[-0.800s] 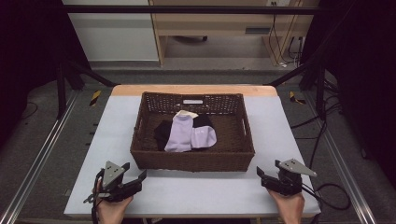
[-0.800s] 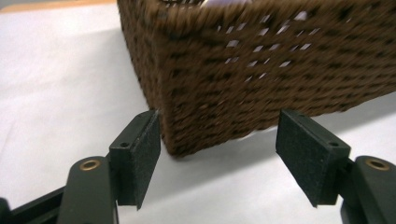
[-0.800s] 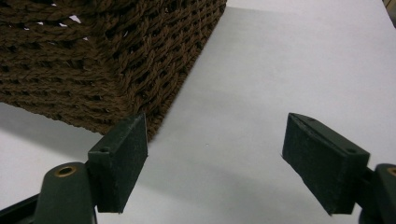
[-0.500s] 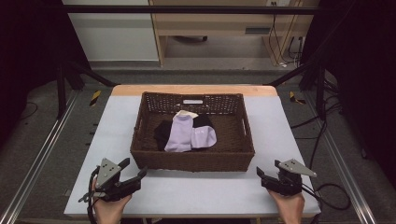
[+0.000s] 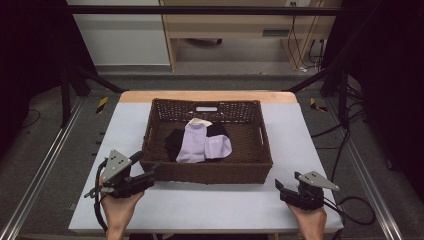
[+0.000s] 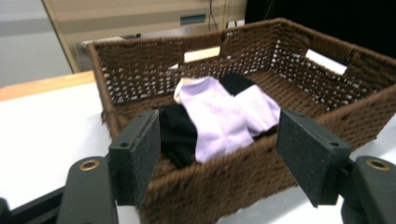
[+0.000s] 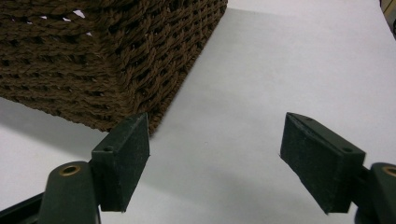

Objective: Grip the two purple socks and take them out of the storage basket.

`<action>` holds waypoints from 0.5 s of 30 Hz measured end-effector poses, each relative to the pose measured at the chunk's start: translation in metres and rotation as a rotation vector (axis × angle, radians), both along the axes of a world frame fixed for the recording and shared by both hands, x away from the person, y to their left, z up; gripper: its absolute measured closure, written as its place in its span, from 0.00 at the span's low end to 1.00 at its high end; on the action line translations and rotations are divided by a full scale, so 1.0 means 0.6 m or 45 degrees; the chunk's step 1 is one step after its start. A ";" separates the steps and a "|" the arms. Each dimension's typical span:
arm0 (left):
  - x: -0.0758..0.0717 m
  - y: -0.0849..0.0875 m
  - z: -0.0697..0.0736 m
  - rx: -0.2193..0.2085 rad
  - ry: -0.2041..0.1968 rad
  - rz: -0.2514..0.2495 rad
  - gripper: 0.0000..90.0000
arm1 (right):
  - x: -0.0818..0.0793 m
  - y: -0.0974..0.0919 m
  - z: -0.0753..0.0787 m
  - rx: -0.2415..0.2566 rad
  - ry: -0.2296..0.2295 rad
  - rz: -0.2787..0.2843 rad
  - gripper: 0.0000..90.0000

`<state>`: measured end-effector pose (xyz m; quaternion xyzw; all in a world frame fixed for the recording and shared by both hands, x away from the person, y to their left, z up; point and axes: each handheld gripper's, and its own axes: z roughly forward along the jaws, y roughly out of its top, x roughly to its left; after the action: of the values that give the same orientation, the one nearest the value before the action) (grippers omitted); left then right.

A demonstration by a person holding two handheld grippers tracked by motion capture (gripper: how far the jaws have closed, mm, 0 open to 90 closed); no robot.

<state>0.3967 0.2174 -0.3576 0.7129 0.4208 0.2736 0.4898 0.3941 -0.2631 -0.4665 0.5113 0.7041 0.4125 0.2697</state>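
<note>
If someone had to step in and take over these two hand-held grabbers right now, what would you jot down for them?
Left gripper: jaws open, holding nothing, raised at the near left corner of the brown woven wicker basket and aimed into it.
Right gripper: jaws open, holding nothing, low over the white table by the basket's near right corner.
In the basket: a light purple sock lying over a black sock, a second light purple piece beside it, and a cream piece peeking out behind.
Done: nothing is lifted out.
Left: probably grasping the socks.
</note>
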 end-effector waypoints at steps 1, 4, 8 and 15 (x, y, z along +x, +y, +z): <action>0.000 0.000 0.000 0.000 0.000 0.000 0.34 | 0.000 0.000 0.000 0.000 0.000 0.000 0.27; 0.010 -0.007 0.010 0.008 -0.004 -0.010 0.34 | 0.001 0.000 -0.001 -0.010 -0.002 0.004 0.27; 0.026 -0.019 0.020 0.028 0.001 -0.028 0.34 | 0.001 0.000 -0.002 -0.010 0.003 0.004 0.27; 0.054 -0.037 0.040 0.039 -0.004 -0.045 0.34 | 0.002 0.000 -0.001 -0.008 0.006 0.006 0.27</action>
<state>0.4290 0.1950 -0.3338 0.7274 0.4031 0.2724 0.4841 0.3951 -0.2628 -0.4673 0.5098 0.7071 0.4098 0.2686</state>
